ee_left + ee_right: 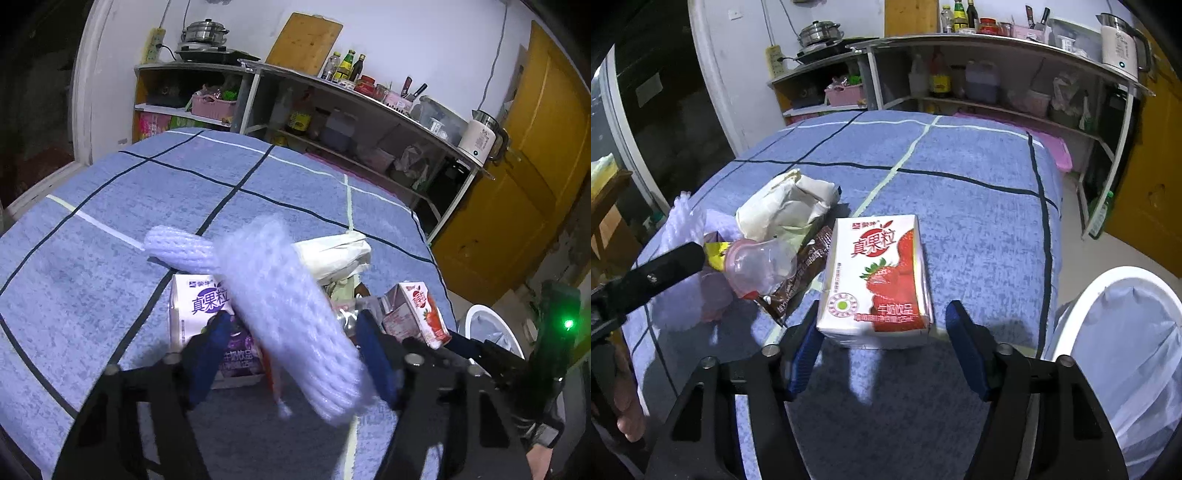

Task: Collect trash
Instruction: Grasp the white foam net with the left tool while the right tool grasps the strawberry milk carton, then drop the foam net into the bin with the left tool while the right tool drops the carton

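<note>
In the left wrist view a white foam fruit net (pixel 291 317), blurred by motion, hangs between the wide-open fingers of my left gripper (pixel 295 358), touching neither pad. Below it lie a purple milk carton (pixel 207 317), a second foam net (pixel 181 251) and a crumpled white bag (pixel 332 251). In the right wrist view my right gripper (pixel 882 350) is open with its fingers on either side of a red strawberry milk carton (pixel 879 280), not touching it. Left of that carton lie a brown wrapper (pixel 801 273), a clear plastic bottle (pixel 761 266) and the white bag (pixel 786 206).
The trash lies on a table with a blue checked cloth (pixel 960 192). A white bin with a pale liner (pixel 1126 350) stands off the table's right edge. Kitchen shelves (pixel 997 74) with bottles and a kettle run along the far wall. A yellow door (pixel 517 184) is at right.
</note>
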Available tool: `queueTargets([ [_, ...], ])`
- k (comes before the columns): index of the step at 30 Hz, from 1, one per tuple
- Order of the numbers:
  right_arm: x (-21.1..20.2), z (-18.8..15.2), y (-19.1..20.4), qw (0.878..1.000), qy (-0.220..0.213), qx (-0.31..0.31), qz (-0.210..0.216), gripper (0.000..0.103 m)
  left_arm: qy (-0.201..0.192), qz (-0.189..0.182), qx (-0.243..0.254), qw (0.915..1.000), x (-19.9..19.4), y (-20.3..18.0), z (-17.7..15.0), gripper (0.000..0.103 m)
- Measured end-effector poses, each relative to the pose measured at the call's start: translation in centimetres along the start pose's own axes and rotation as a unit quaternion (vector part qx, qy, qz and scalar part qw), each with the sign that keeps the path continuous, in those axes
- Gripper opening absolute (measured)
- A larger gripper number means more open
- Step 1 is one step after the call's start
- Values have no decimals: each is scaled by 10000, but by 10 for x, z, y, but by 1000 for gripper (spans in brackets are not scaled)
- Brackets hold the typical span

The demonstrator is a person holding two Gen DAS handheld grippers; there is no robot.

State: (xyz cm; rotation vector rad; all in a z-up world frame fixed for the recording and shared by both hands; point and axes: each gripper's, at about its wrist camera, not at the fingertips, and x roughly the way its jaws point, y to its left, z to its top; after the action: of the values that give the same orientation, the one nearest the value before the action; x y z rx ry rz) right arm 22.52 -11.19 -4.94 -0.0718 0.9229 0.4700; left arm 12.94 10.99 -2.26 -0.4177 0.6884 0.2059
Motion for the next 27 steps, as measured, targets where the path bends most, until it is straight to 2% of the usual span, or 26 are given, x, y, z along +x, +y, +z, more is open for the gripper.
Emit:
queueTargets([
  [1, -2, 0, 0, 10000, -24, 9, 4, 55, -3, 30, 33, 10000, -1, 0, -1, 56],
  [4, -4, -2, 0, 10000, -47, 26, 7, 54, -8, 35, 92, 10000, -3, 1, -3, 43],
  [8, -11, -6, -2, 9999, -133, 106, 18, 54, -22, 47, 175, 9998, -9, 2, -7, 33],
  [19, -44, -20, -5, 9990, -364, 245, 52, 54, -202, -75, 417, 9989, -34, -7, -11, 29],
  [27, -85, -37, -9, 9975, -610, 360, -6, 54, -208, -355, 631, 9972, -51, -27, -20, 29],
])
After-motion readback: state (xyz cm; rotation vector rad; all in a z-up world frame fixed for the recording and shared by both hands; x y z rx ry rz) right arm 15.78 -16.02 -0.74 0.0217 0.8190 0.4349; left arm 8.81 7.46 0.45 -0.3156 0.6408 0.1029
